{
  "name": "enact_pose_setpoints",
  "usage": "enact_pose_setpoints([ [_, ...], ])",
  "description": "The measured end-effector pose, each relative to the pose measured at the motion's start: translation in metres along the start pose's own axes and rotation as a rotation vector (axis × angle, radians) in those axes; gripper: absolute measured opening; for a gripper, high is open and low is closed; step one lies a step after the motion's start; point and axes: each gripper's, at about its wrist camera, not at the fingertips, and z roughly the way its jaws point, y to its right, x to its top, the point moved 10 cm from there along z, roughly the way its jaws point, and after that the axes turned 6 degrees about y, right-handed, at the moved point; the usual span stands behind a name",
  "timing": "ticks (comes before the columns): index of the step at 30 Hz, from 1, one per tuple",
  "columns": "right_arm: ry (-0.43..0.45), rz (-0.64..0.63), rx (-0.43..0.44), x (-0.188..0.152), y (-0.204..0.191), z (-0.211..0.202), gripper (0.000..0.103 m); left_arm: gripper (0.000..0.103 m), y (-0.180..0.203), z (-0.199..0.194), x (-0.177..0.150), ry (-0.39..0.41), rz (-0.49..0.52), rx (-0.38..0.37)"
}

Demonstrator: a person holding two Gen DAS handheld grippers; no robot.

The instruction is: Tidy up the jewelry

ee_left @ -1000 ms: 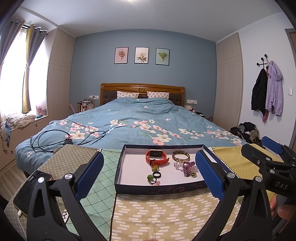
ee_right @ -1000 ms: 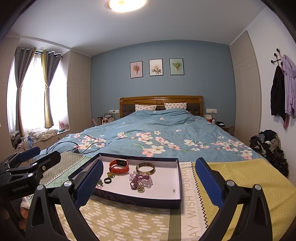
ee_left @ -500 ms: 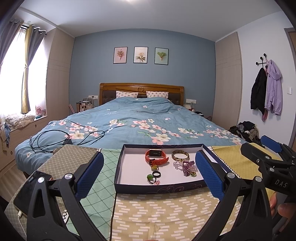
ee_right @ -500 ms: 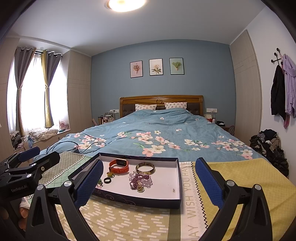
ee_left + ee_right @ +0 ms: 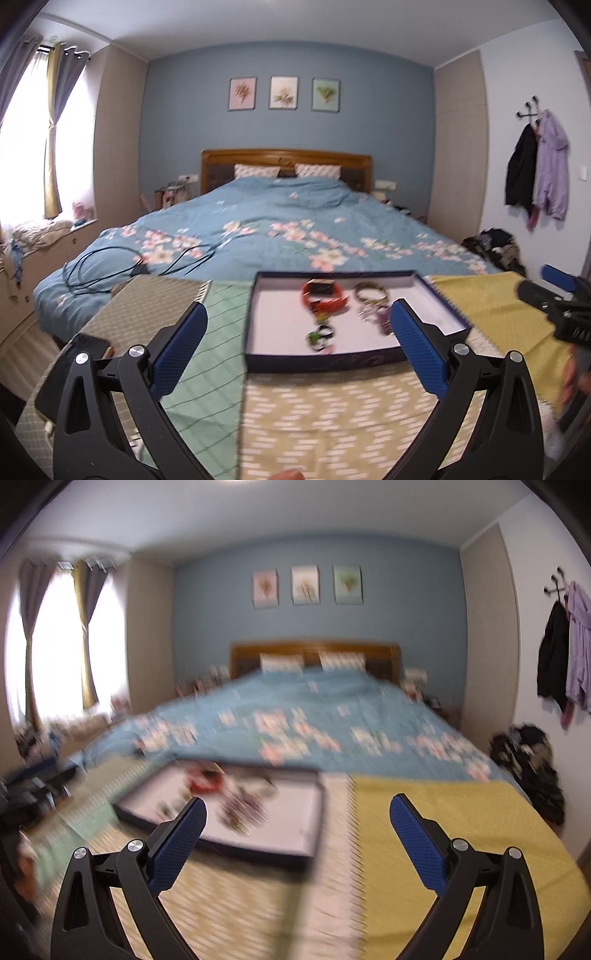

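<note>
Left wrist view: left hand-held gripper [image 5: 297,338] released, blue pads wide apart, nothing between them, above patterned cloth [image 5: 332,417] on table. Dark-rimmed tray [image 5: 321,360] straight ahead; inside lie orange watch band [image 5: 324,295], brown bangle [image 5: 370,292], purple bead cluster [image 5: 382,317], small rings [image 5: 320,338]. Phone [image 5: 72,369] at left edge. Right hand-held gripper [image 5: 561,291] at far right.

Right wrist view, heavily blurred: right hand-held gripper [image 5: 297,818] released, empty, over yellow cloth [image 5: 454,834]. Tray [image 5: 306,853] ahead-left, jewelry inside smeared. Bed [image 5: 314,716] beyond.

Both wrist views low, near tray [image 5: 325,360], facing headboard [image 5: 314,651]; share tray, bed.
</note>
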Motion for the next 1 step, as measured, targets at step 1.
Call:
enact_pose_setpoints([
  [1,-0.060,-0.007,-0.025,-0.0099,0.0177,0.0076,0.096,0.098,-0.0086,0.0035,-0.0036,-0.023,0.000,0.011],
])
